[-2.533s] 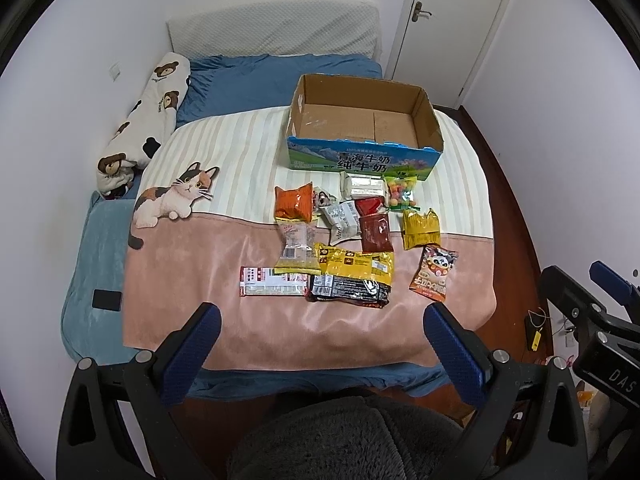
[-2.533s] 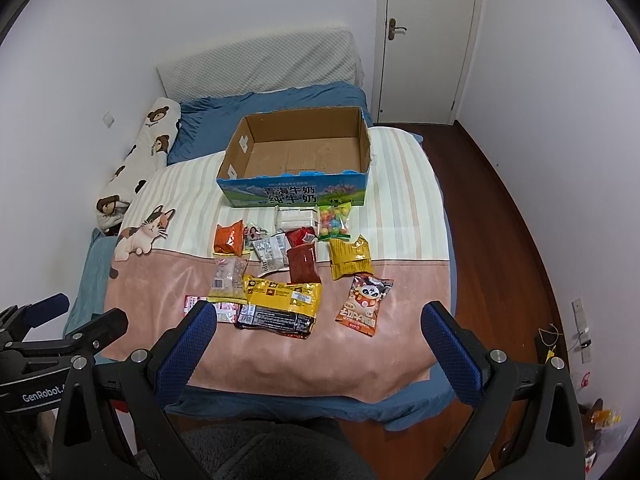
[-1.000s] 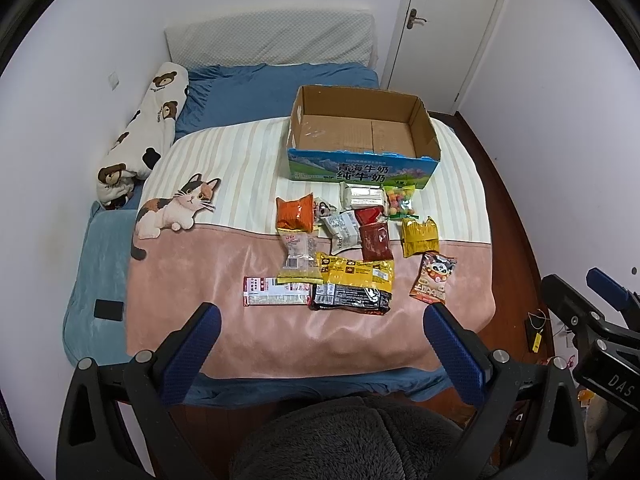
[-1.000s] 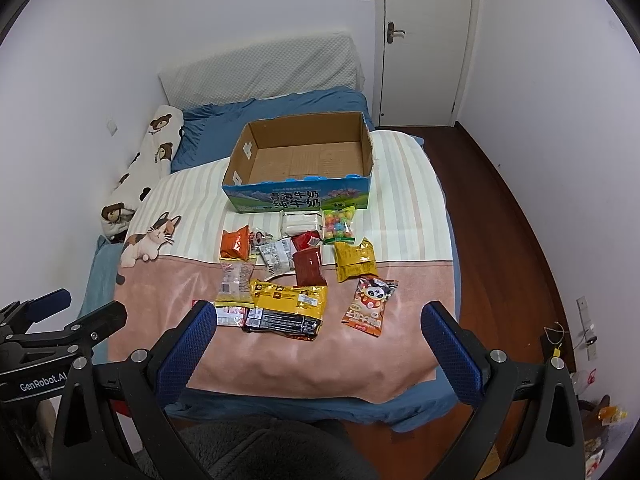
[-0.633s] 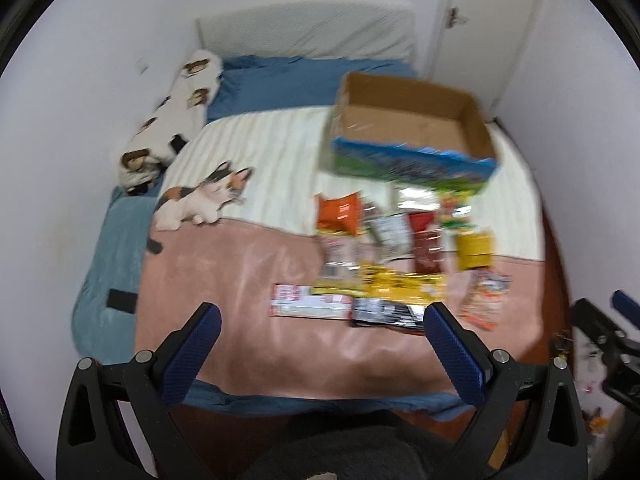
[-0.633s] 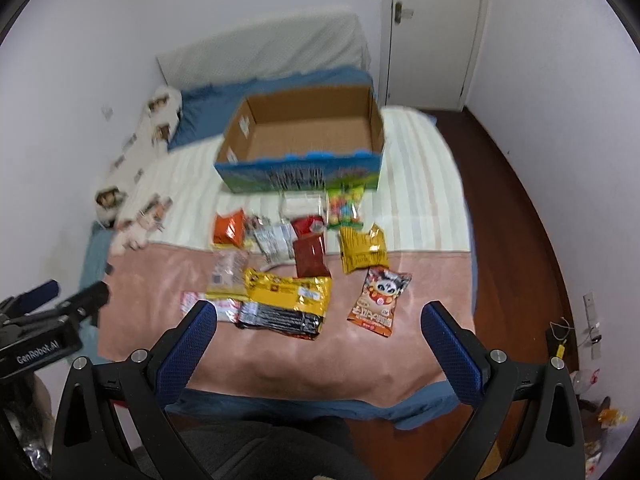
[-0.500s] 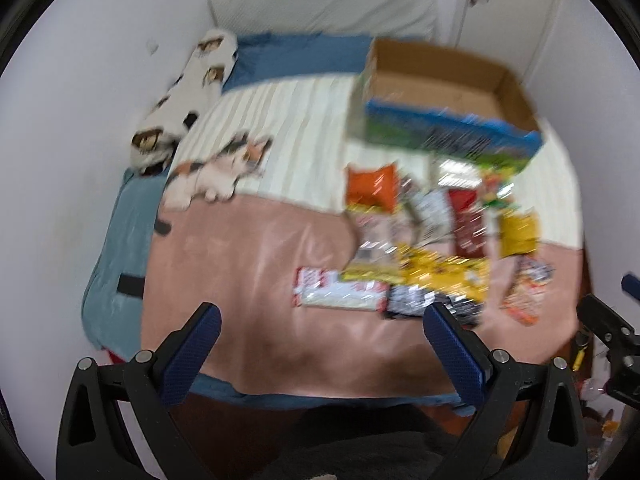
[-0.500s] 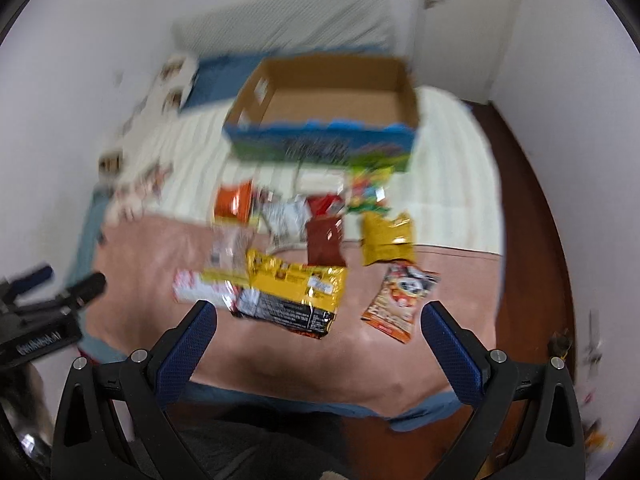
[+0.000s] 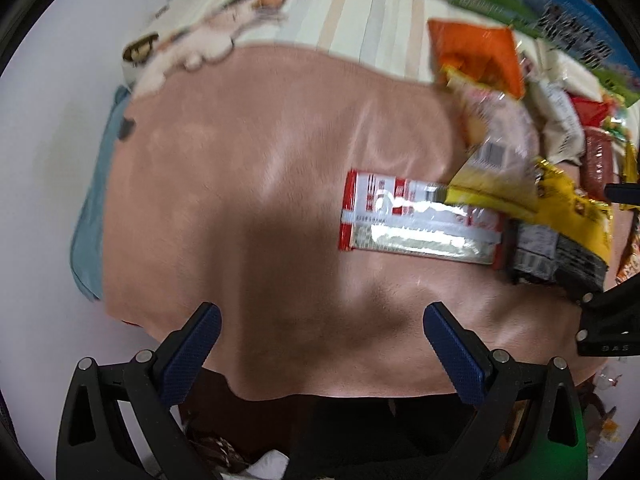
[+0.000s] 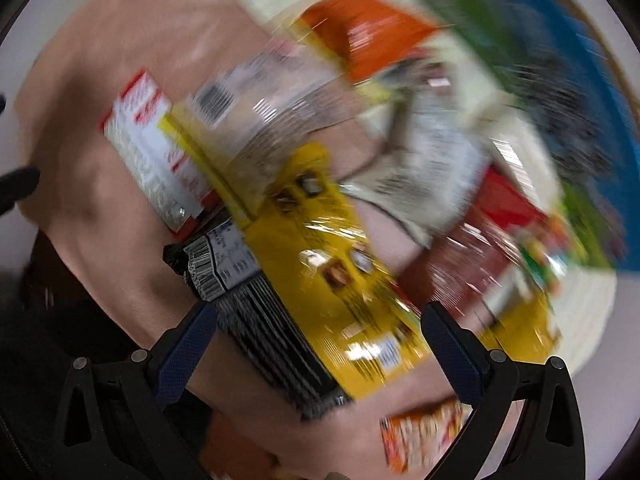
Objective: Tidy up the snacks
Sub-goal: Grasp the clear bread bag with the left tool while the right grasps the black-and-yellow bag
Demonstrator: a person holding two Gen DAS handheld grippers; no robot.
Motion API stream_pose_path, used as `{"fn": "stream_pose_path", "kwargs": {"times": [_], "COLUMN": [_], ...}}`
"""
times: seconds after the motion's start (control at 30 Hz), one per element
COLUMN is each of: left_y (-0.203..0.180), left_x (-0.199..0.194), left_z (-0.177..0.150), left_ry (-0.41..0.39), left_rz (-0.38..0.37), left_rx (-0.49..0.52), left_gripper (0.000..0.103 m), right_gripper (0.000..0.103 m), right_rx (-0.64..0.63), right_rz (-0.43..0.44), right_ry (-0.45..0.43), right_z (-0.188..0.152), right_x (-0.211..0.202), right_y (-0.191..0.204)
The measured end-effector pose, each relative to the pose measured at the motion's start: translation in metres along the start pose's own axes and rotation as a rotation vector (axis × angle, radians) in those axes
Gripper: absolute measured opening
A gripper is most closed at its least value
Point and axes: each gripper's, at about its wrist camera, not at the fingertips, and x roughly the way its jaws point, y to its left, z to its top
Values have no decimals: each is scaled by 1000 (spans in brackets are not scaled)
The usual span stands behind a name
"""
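Several snack packets lie on the pink blanket [image 9: 248, 184]. A red and white packet [image 9: 416, 220] lies ahead of my left gripper [image 9: 318, 334], which is open and empty over the blanket's front part. A yellow and black packet [image 10: 320, 280] lies just ahead of my open, empty right gripper [image 10: 318, 338]; it also shows in the left wrist view [image 9: 560, 232]. An orange packet [image 9: 476, 54] lies further back. The blue and green cardboard box [image 9: 532, 4] stands behind the snacks. The right wrist view is blurred.
The bed's front edge [image 9: 320, 392] lies between my left gripper's fingers. A cat print [image 9: 216, 36] is on the striped sheet at the back left. The white wall [image 9: 44, 152] is at the left. The right gripper's body [image 9: 608, 320] shows at the right edge.
Both grippers have dropped down and forward, close over the bed. The snacks now fill the views. The right view has tilted and blurred. Both grippers stay open.
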Motion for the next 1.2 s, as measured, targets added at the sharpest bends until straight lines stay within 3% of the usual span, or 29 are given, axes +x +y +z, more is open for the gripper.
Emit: {"fn": "stream_pose_path", "kwargs": {"times": [0.13,0.37,0.57,0.7,0.87,0.97,1.03,1.13,1.2], "left_y": [4,8,1,-9,-22,-27,-31,-39,-49], "left_x": [17,31,27,17,-7,-22,-29,-32,-24], "left_z": [2,8,17,24,44,59,73,100,122], "left_ry": [38,42,24,-4,-73,-100,-105,-82,-26], "left_rz": [-20,-39,-52,-60,-79,-113,-146,-214,-265], "left_rx": [-11,4,53,96,147,165,169,145,120], "left_gripper": [103,103,103,103,103,103,103,103,103], "right_gripper": [103,100,96,96,96,96,96,97,97], "right_rx": [-64,-10,336,740,1127,1255,1321,1370,1380], "right_rz": [40,30,127,294,412,426,381,381,368], "right_ry": [83,81,43,14,-89,-157,-189,-181,-145], "right_z": [17,28,9,-27,-78,-100,-105,-111,-109], "right_x": [29,41,34,32,20,10,5,11,22], "right_y": [7,14,-9,-40,-61,-67,-71,-75,-86]}}
